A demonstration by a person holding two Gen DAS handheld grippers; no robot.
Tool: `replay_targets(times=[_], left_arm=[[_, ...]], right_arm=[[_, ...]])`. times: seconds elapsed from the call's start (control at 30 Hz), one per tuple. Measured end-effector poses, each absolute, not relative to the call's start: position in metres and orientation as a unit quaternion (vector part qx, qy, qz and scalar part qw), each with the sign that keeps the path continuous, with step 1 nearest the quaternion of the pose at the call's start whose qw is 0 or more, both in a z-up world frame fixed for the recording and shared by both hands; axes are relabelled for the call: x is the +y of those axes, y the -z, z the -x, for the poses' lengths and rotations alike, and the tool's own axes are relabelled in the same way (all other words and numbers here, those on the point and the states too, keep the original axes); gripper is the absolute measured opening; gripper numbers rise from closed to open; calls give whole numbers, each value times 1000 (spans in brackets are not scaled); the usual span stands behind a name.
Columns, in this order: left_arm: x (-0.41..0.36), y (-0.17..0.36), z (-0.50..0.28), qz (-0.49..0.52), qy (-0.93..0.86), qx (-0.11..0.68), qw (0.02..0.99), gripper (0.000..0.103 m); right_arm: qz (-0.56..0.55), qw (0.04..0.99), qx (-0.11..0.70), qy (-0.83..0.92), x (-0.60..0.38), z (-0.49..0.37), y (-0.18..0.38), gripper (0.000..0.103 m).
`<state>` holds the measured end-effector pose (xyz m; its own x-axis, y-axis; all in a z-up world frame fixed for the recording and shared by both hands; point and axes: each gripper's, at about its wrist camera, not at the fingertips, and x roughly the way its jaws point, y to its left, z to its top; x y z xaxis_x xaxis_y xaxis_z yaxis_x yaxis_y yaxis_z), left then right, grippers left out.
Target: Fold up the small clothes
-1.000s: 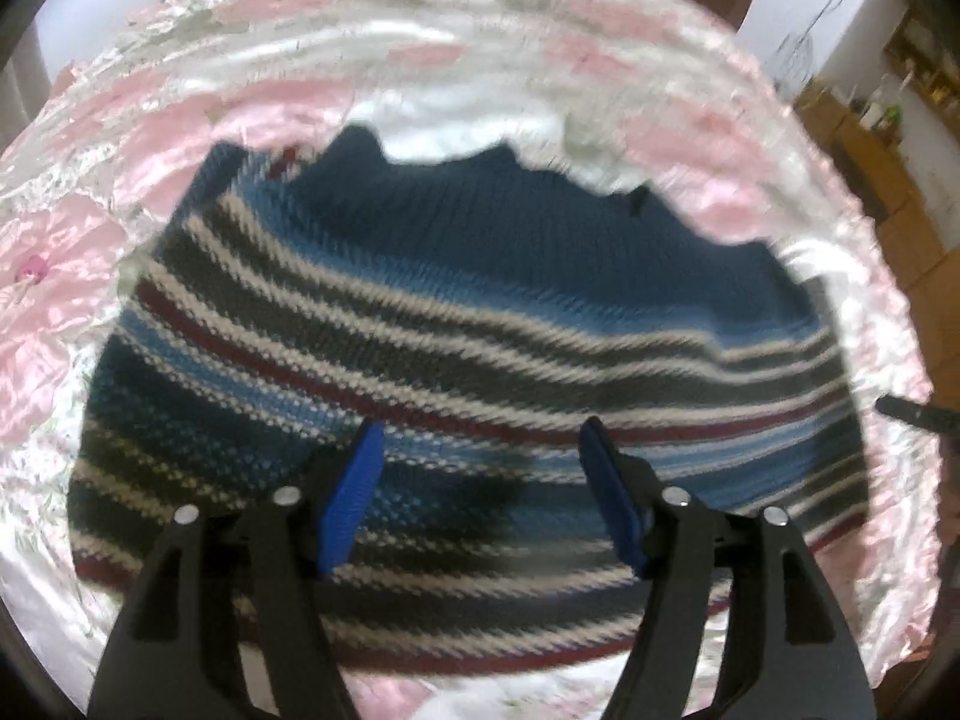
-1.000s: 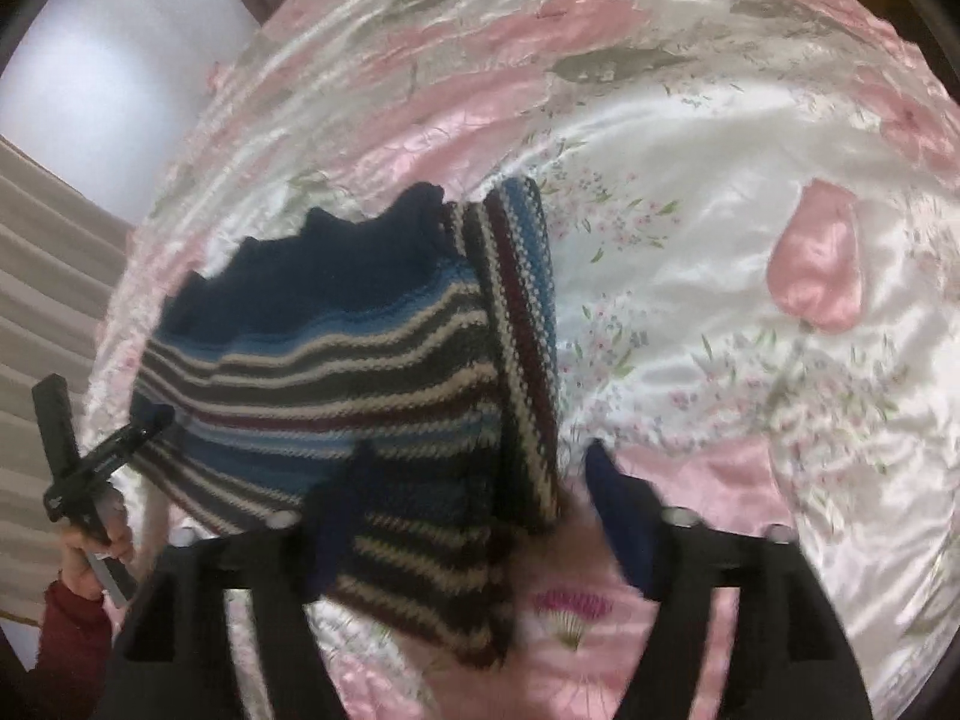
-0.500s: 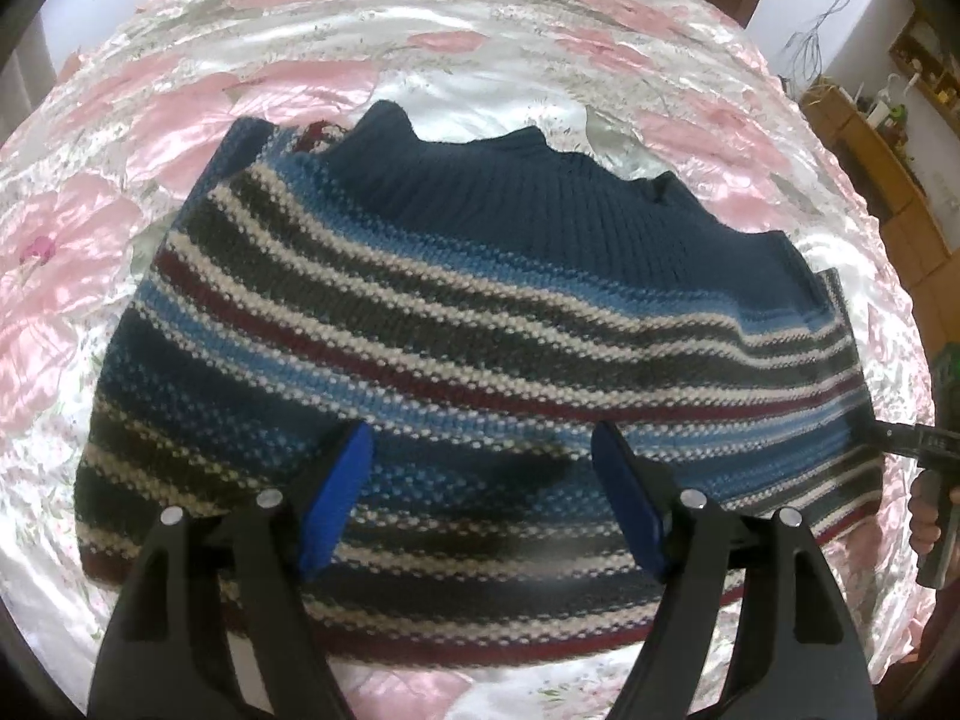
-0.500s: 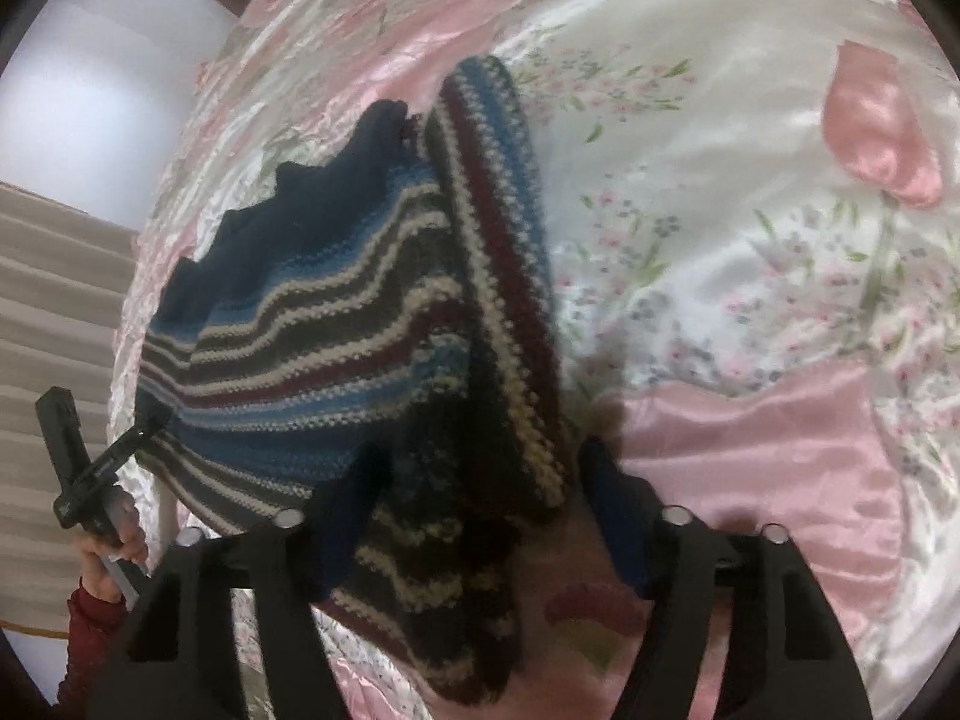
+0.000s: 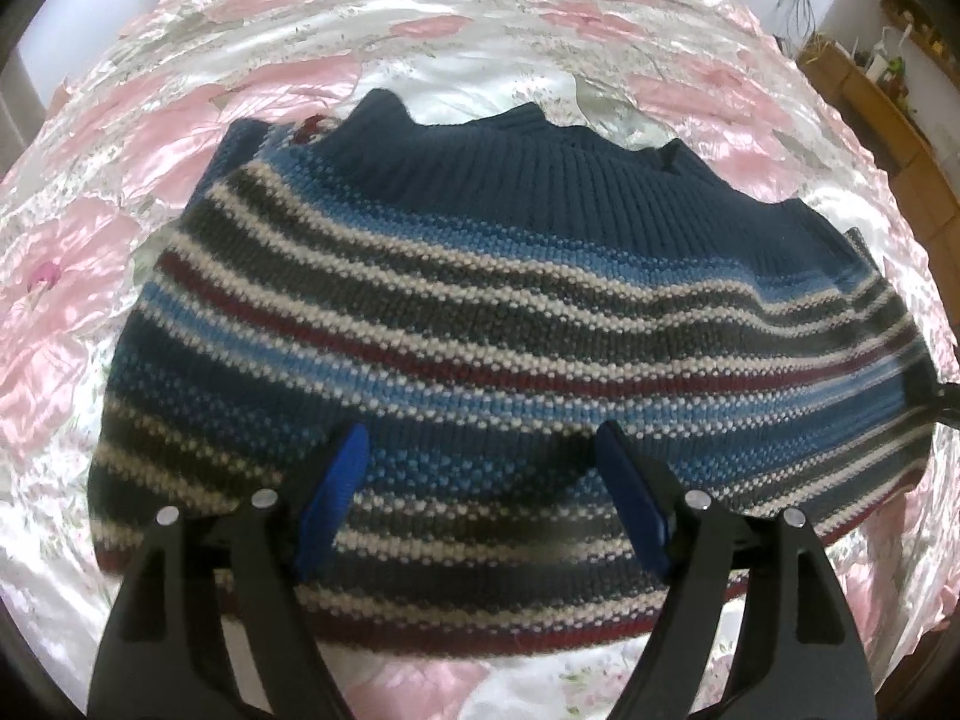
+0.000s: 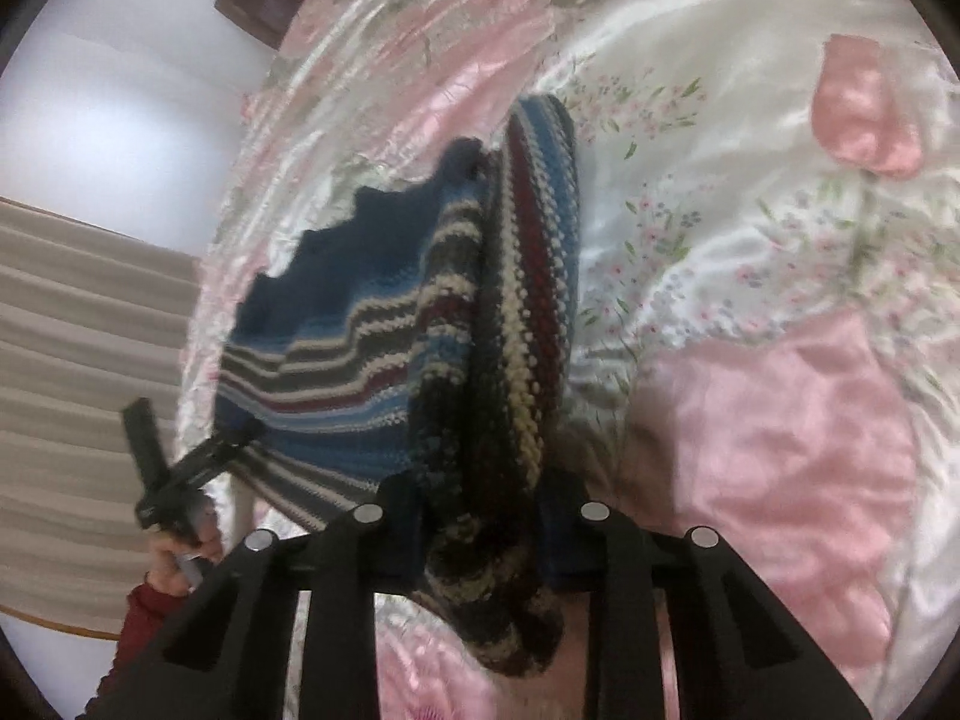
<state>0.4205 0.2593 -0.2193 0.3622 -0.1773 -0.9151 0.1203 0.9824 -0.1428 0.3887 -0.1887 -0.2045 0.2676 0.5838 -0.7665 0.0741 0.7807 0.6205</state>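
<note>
From my left camera I see the striped sweater (image 5: 480, 324) spread flat on the pink floral bedspread (image 5: 90, 276), its navy ribbed band on the far side; my left gripper (image 5: 480, 450) hangs over the near stripes with its blue-padded fingers (image 5: 336, 486) spread wide and nothing between them; at the right edge a dark tip (image 5: 948, 402) meets the sweater's corner.

Both pictures are bright, and soft light makes white shiny patches on the satin bedspread (image 5: 492, 78). The round lens bends everything near the edges, and the corners go black. The left wrist view is mostly sharp, but the striped sweater (image 5: 480, 324) smears at its right end, and in the right wrist view it looks blurry close to the camera.
</note>
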Motion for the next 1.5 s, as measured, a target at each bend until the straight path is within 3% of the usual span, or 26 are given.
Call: replay_targets(times=[0.33, 0.6, 1.07, 1.3, 1.5], left_arm=[[206, 212, -374, 23, 168, 566, 807, 78], [170, 235, -366, -8, 184, 571, 800, 84], [201, 202, -357, 31, 190, 551, 812, 84], [213, 196, -354, 45, 192, 545, 815, 84], [222, 194, -353, 50, 184, 543, 818, 84]], right_arm=[[-283, 747, 594, -97, -280, -331, 175, 27], [-272, 737, 619, -20, -304, -341, 193, 28], [-178, 776, 591, -130, -157, -364, 102, 28], [-124, 767, 602, -181, -71, -368, 103, 28], [-70, 750, 633, -176, -22, -373, 145, 29]])
